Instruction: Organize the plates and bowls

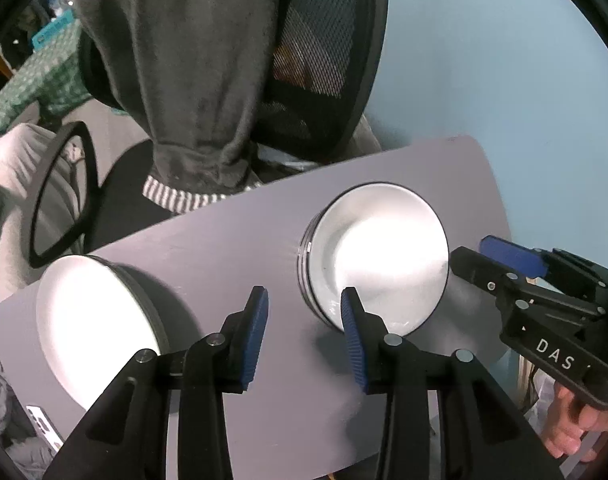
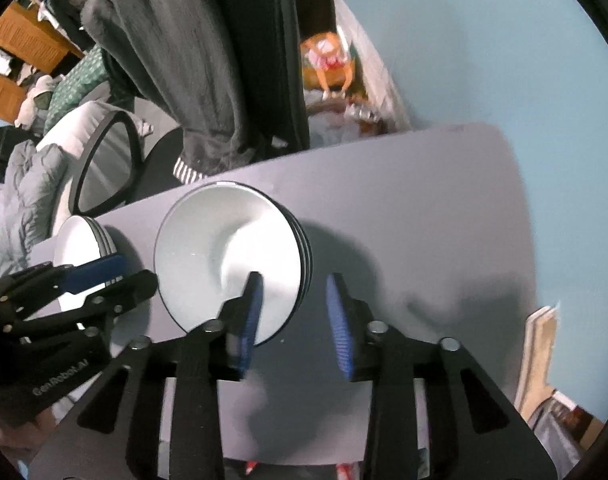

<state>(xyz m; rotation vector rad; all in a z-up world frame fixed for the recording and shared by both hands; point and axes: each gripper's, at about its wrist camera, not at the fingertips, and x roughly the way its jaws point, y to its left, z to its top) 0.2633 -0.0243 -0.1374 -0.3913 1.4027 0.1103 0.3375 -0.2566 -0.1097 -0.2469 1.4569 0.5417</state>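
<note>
Both jaws standing wide, holding nothing. Plate stack (image 2: 228, 256) sitting on bench (image 2: 424, 220) just ahead-left of right hand-held gripper (image 2: 294, 304); left hand-held gripper (image 1: 304, 320) hovering between it and bowl stack (image 1: 92, 320). Judging: straddle one rim squarely, lift level.

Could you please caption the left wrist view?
Open left gripper between two white dish stacks on grey table.

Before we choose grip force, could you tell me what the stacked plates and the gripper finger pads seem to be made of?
Stacked plates: probably glazed ceramic, though melamine is possible; glossy white faces with glare, thin dark rims. Finger pads: likely rubber or soft plastic; matte blue, finely ribbed.
</note>
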